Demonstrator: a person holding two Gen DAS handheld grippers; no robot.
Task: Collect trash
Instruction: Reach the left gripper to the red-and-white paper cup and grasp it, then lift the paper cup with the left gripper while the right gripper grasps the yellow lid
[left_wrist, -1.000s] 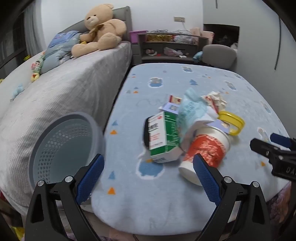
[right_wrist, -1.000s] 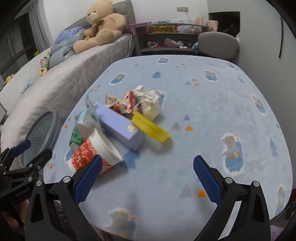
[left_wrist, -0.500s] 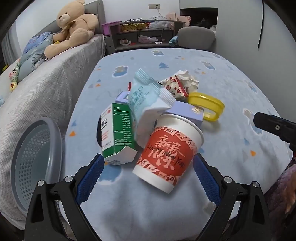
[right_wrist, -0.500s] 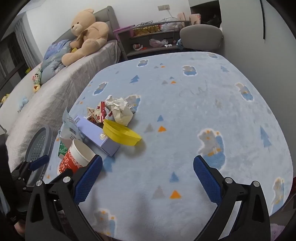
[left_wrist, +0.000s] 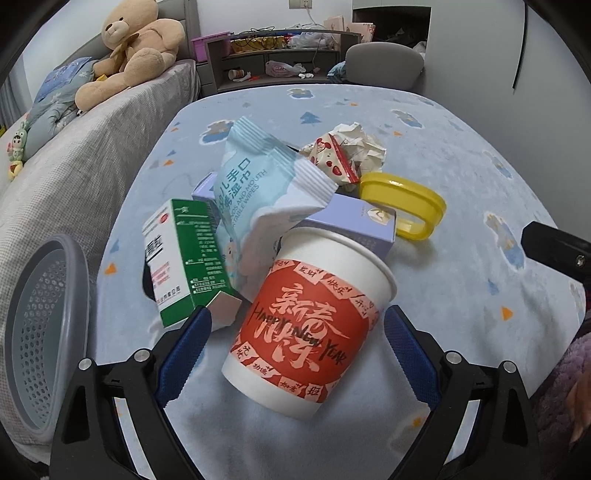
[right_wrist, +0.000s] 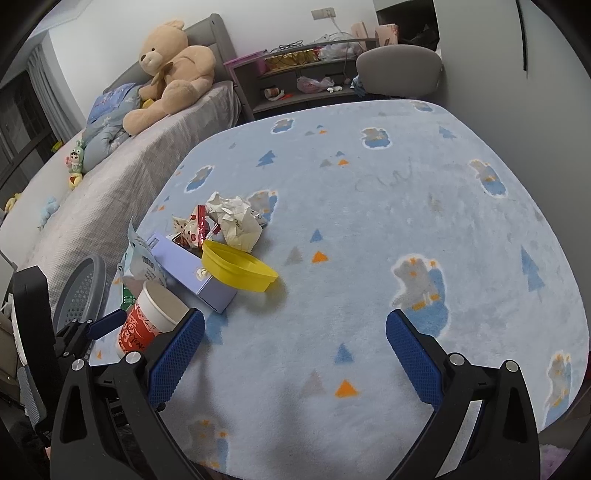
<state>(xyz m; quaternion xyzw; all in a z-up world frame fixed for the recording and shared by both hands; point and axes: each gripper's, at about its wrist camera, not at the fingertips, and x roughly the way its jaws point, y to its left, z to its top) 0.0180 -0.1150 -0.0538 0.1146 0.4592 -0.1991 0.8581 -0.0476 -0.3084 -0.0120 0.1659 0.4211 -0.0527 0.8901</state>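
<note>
A pile of trash lies on the blue blanket. A red and white paper cup (left_wrist: 306, 325) lies tilted, its base between the open fingers of my left gripper (left_wrist: 295, 336). Behind it are a green and white carton (left_wrist: 181, 254), a pale blue wipes packet (left_wrist: 255, 188), a lilac box (left_wrist: 354, 221), a yellow tub (left_wrist: 406, 206) and crumpled paper (left_wrist: 351, 151). My right gripper (right_wrist: 295, 343) is open and empty over bare blanket, right of the cup (right_wrist: 151, 317) and the yellow tub (right_wrist: 236, 266). The left gripper's tip (right_wrist: 107, 321) shows beside the cup.
A grey perforated bin (left_wrist: 40, 332) stands at the left, off the blanket's edge; it also shows in the right wrist view (right_wrist: 81, 288). A grey bed with a teddy bear (left_wrist: 129, 55) runs along the left. A shelf and a chair (right_wrist: 399, 70) stand at the back.
My left gripper has moved forward so its open fingers now straddle the paper cup. My right gripper has shifted a little; the trash pile has not moved.
</note>
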